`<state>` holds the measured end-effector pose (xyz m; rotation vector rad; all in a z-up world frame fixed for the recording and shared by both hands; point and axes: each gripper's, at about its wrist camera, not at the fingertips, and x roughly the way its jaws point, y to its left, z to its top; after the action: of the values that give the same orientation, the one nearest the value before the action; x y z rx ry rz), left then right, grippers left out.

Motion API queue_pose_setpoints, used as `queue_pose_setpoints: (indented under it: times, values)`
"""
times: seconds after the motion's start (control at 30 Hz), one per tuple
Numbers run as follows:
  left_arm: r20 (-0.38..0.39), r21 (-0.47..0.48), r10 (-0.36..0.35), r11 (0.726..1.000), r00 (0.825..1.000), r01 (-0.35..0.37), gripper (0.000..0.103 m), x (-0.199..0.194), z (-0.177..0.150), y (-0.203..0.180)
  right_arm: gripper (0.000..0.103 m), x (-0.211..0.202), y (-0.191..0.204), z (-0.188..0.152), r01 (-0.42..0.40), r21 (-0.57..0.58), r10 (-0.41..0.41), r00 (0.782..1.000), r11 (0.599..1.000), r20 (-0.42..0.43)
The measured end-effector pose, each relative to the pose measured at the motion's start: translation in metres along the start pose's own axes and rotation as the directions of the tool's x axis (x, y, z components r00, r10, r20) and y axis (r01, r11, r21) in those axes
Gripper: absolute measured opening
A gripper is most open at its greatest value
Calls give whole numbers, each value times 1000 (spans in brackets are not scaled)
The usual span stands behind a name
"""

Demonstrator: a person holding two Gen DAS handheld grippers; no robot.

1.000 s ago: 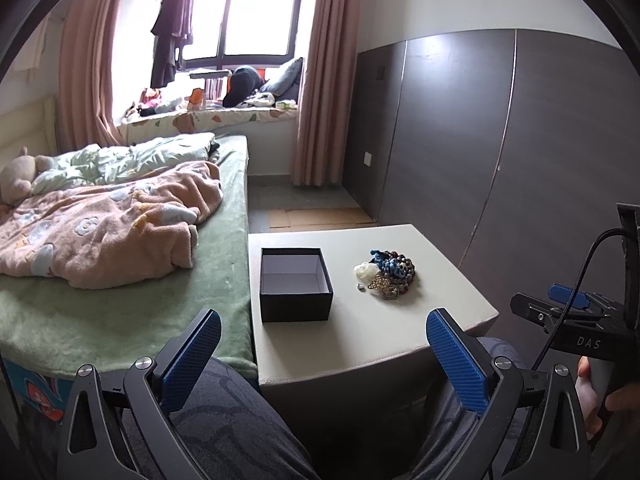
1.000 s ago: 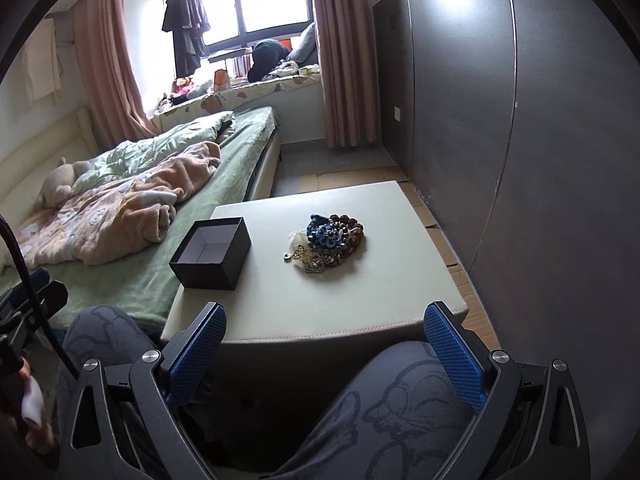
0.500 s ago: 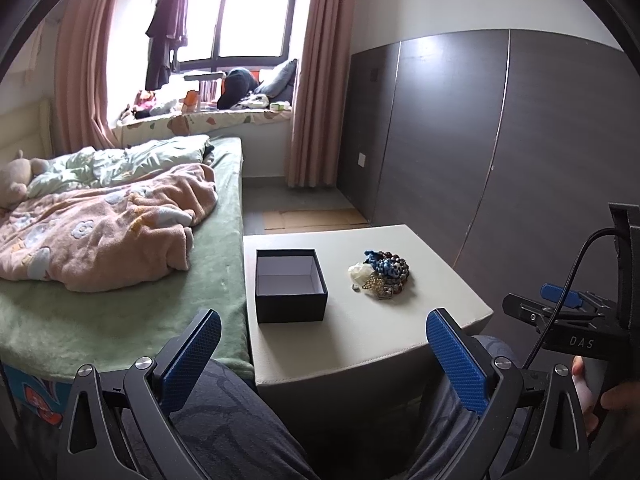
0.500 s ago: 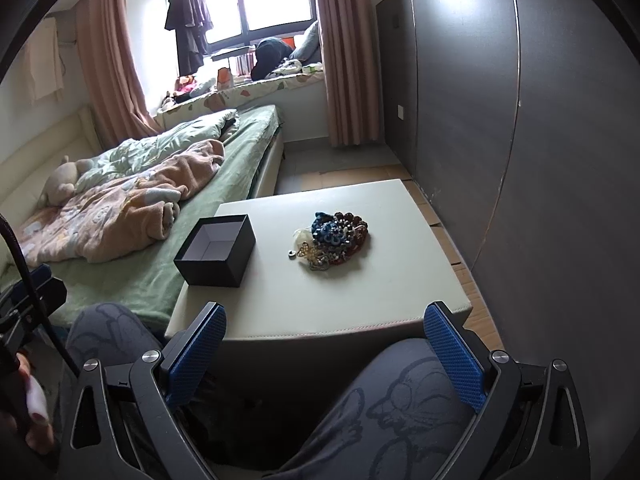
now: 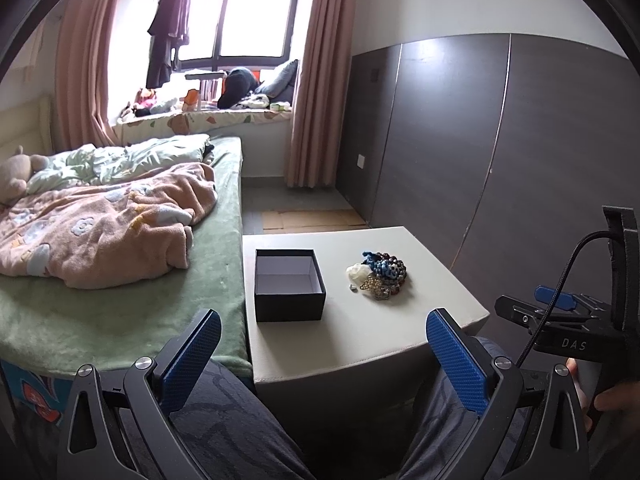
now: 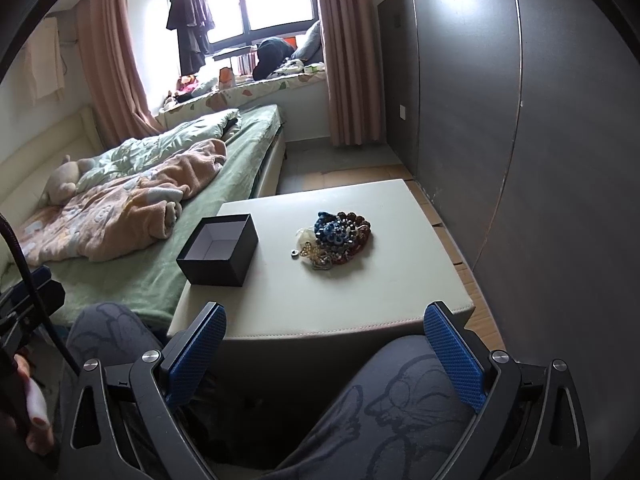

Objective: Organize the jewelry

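Observation:
A heap of jewelry with blue, brown and gold beads lies on the cream table; it also shows in the right wrist view. An open, empty black box stands to its left, also seen in the right wrist view. My left gripper is open and empty, held above my lap, short of the table's near edge. My right gripper is open and empty, also short of the near edge.
A bed with a pink blanket lies against the table's left side. A dark panelled wall runs along the right. My knees are under the grippers. The right gripper's body shows at the left wrist view's right edge.
Both wrist views have shifted slightly; the table, box and jewelry sit a little differently in frame. Both grippers stay open and empty. Nothing on the table has moved.

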<state>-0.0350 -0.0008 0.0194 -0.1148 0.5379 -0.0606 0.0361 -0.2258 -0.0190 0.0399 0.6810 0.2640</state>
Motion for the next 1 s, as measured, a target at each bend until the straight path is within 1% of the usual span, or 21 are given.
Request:
queue_pose_setpoints:
  times: [0.17,0.27,0.33,0.43,0.53,0.67,0.73,0.8,0.87,1.0]
  values:
    - [-4,10,-5,1000,1000,6,102,1,2,0,100,0,3,2,-3,-2,3,1000,1000,5]
    - [-20,9,-9,1000,1000,9,102,5,4,2,100,0,3,4,-13,-10,13,1000,1000,7]
    - [-27,10,4,1000,1000,-4,102,7,7,3,100,0,3,8,-20,-9,20,1000,1000,8]
    - [-30,9,22,1000,999,-22,102,11,18,7,100,3,1,25,-63,10,63,998,998,-16]
    - [-19,11,48,999,999,-48,102,18,30,8,100,6,-2,47,-74,15,73,997,997,14]
    - [-40,9,51,999,998,-50,102,35,46,10,100,24,-16,71,-100,75,99,995,992,18]
    - [-48,10,54,999,997,-53,102,47,55,10,100,36,-21,80,-107,74,107,994,991,6]
    - [-59,3,49,999,997,-48,102,56,61,9,100,50,-28,89,-96,79,97,995,992,-11]
    - [-72,-4,40,999,997,-40,102,68,68,8,100,64,-36,97,-112,119,117,993,987,-35]
    - [-99,15,23,1000,995,-21,95,93,81,1,100,88,-54,107,-130,202,144,988,971,-59]
